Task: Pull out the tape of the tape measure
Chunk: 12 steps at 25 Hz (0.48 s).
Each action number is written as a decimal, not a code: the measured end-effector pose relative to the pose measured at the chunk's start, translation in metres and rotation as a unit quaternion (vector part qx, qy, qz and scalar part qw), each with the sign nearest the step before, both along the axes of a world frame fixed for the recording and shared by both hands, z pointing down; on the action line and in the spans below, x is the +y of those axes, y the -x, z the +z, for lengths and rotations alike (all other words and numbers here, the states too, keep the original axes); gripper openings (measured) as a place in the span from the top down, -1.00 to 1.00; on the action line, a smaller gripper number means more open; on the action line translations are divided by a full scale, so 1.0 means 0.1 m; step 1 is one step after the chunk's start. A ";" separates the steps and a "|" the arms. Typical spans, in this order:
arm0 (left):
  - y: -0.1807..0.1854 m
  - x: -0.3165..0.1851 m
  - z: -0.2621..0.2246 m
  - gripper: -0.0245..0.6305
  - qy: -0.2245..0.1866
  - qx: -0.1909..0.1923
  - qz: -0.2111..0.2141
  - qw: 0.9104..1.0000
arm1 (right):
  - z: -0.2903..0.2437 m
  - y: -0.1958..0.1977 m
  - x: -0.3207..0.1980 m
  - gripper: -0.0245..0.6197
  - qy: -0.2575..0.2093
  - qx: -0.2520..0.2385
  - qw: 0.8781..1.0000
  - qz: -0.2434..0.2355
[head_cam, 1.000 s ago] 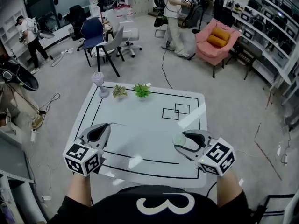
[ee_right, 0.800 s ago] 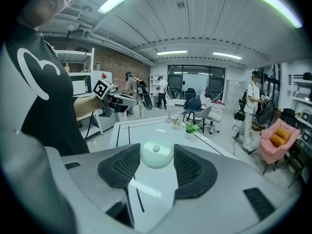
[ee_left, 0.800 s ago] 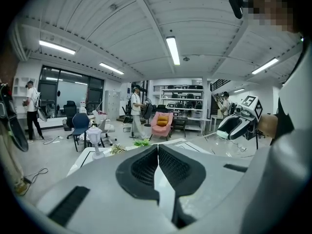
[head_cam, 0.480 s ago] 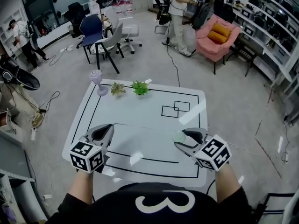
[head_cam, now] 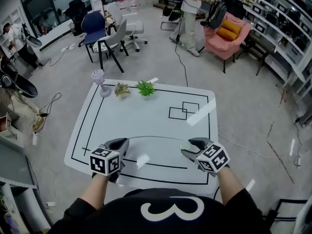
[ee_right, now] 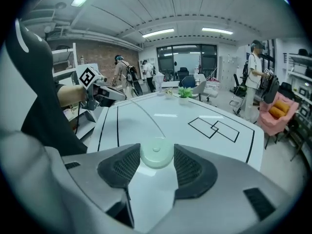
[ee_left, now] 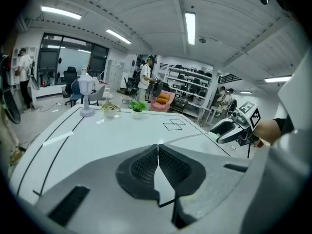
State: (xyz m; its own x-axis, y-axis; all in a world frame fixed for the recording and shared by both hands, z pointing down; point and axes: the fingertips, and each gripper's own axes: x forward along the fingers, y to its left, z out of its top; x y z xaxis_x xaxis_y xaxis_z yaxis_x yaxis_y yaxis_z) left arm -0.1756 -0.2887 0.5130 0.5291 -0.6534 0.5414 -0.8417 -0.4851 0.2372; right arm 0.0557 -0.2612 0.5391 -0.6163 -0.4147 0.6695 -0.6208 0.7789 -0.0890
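Pale green plastic marks the round tape measure case, which is clamped across its width between the pads of the right gripper. The jaws stand part-way apart on it, flat face up, low over the near part of the white table. Gripping it by the sides appears to leave the mouth of the case free for the tape to run. The left gripper is level with it at the person's other side. Its jaws are pressed fully together on the end of the tape, a pinch suited to so thin a strip. The two grippers are held well apart, which I judge is meant to keep the drawn length out. The tape's long axis runs side to side across the person's front, roughly along the black line at the near table edge. It bows slightly away from the person and leaves the case toward the left gripper. Whether either gripper touches the table cannot be told. Farther on, two overlapping black squares are marked on the table, and two small potted plants stand at the far edge. Beyond, on the floor, is a pink armchair.
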 end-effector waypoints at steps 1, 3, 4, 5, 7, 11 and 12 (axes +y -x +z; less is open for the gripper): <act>0.00 0.01 0.09 0.89 0.009 0.000 -0.004 1.000 | 0.08 -0.01 0.00 0.24 0.003 0.006 1.000 0.005; 0.01 0.02 0.24 0.89 0.023 -0.004 -0.012 1.000 | 0.22 -0.02 -0.01 0.24 0.005 0.017 1.000 0.014; 0.00 0.02 0.30 0.89 0.028 -0.008 -0.013 0.999 | 0.28 -0.03 -0.02 0.24 0.005 0.023 1.000 0.017; -0.01 0.02 0.36 0.89 0.032 -0.011 -0.013 0.999 | 0.34 -0.03 -0.02 0.24 0.004 0.030 0.999 0.018; -0.04 0.01 0.48 0.89 0.038 -0.025 -0.007 0.999 | 0.46 -0.03 -0.02 0.24 0.000 0.050 0.999 0.014; -0.09 0.03 0.68 0.89 0.046 -0.070 0.006 0.996 | 0.65 -0.03 0.02 0.24 -0.003 0.093 0.996 -0.002; -0.09 0.03 0.71 0.89 0.048 -0.078 0.007 0.996 | 0.67 -0.02 0.02 0.24 -0.001 0.096 0.995 -0.003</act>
State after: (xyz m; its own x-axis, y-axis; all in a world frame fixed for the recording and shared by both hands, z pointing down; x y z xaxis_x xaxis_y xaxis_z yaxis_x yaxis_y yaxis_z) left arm -0.1667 -0.2859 0.5842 0.4423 -0.5880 0.6772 -0.8652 -0.4787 0.1494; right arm 0.0579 -0.2590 0.6065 -0.4790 -0.4132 0.7745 -0.6222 0.7822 0.0326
